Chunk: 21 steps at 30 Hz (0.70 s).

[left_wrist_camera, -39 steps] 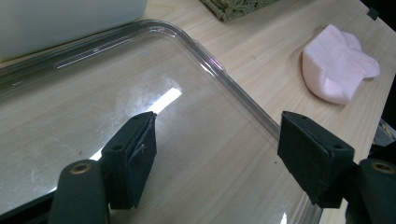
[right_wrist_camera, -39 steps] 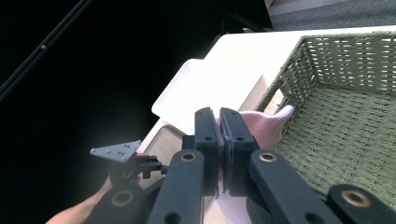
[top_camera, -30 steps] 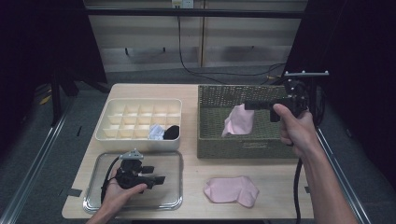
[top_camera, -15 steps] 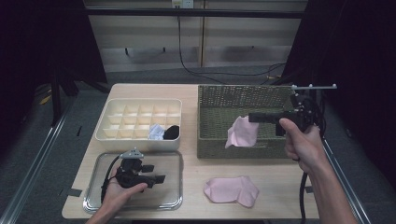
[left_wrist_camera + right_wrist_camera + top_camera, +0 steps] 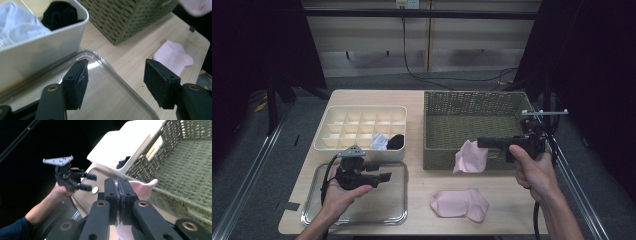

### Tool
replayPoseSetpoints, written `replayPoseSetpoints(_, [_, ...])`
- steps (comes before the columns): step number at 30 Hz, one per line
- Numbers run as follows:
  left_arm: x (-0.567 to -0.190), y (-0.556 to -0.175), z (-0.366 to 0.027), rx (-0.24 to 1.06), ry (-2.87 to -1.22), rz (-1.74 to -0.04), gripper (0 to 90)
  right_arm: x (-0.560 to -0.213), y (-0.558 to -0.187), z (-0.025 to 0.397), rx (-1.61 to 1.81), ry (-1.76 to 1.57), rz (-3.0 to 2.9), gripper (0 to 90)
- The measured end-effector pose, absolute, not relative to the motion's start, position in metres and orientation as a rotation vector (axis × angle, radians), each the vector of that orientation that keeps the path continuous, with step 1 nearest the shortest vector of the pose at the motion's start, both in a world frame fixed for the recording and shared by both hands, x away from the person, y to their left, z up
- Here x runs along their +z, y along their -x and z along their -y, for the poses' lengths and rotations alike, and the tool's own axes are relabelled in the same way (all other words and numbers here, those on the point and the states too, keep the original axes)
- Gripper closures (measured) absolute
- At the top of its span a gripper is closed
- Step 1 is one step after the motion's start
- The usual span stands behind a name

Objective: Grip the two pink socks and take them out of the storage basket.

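1. Place: lab-type recording bay, not a home.
2. Evidence: black curtains (image 5: 257, 55) both sides; metal floor rails (image 5: 249, 180); wall socket (image 5: 408, 4) w/ hanging cable (image 5: 412, 60); lone table (image 5: 417, 100) on grey carpet (image 5: 377, 82).

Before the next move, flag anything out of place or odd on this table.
One pink sock lies loose on the table, outside the wicker basket and the divided box. A second pink sock hangs from the right gripper over the basket's front wall. Nothing is spilled or damaged.
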State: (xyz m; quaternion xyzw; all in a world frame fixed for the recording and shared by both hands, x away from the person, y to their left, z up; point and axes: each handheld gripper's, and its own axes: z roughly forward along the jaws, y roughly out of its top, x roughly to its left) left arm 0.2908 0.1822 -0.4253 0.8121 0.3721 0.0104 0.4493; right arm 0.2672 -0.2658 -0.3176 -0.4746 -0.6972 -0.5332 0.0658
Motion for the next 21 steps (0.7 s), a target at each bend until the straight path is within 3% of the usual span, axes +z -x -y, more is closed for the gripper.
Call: replayPoseSetpoints(21, [-0.421, -0.280, -0.098, -0.083, -2.087, -0.737, 52.1, -0.383, -0.233, 0.292, -1.559, 1.536, 1.996, 86.8])
